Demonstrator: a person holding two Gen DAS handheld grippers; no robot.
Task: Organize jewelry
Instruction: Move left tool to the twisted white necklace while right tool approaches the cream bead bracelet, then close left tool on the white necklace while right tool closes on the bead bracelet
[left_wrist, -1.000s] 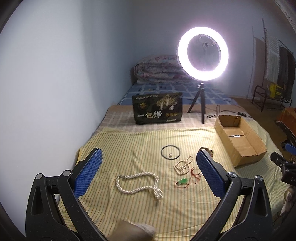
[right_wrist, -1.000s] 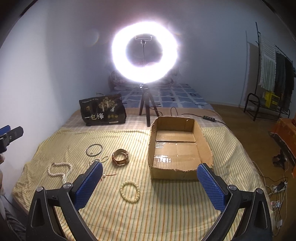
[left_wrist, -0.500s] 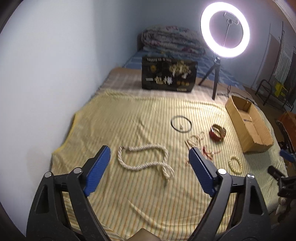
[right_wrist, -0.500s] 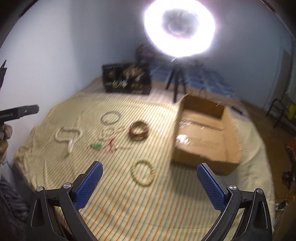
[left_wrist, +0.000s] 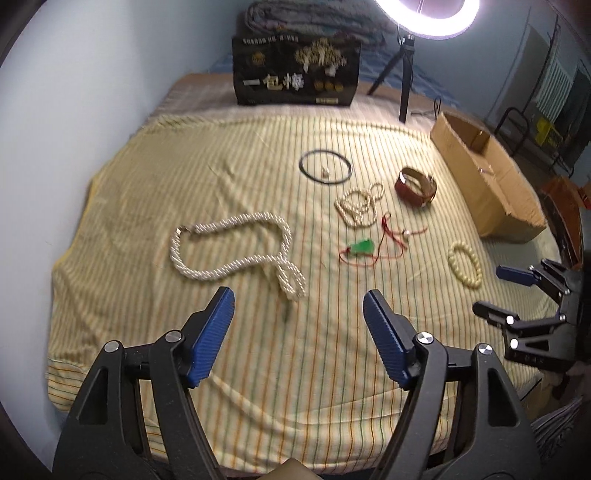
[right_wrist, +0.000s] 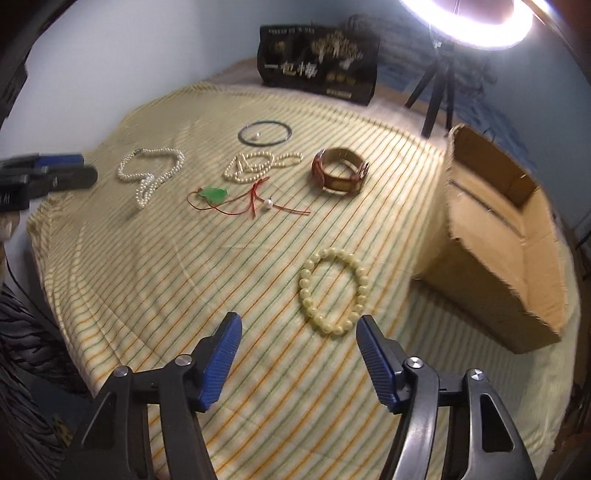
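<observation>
Jewelry lies on a yellow striped cloth (left_wrist: 147, 177). A thick twisted pearl necklace (left_wrist: 229, 254) lies just ahead of my open, empty left gripper (left_wrist: 299, 306). A cream bead bracelet (right_wrist: 334, 291) lies just ahead of my open, empty right gripper (right_wrist: 299, 332). Farther off are a thin pearl strand (right_wrist: 258, 166), a green pendant on red cord (right_wrist: 214, 194), a brown leather cuff (right_wrist: 340, 173) and a black ring cord (right_wrist: 265, 133). An open cardboard box (right_wrist: 509, 240) stands to the right.
A black printed bag (left_wrist: 295, 70) stands at the back of the bed. A ring light on a tripod (right_wrist: 439, 92) stands behind the box. The wall (left_wrist: 74, 74) runs along the left. The cloth's front edge (left_wrist: 258, 435) drops off near my left gripper.
Both grippers have tilted down and moved in low over the cloth. The left has closed in on the twisted pearl necklace, the right on the cream bead bracelet. Both jaws have narrowed somewhat.
</observation>
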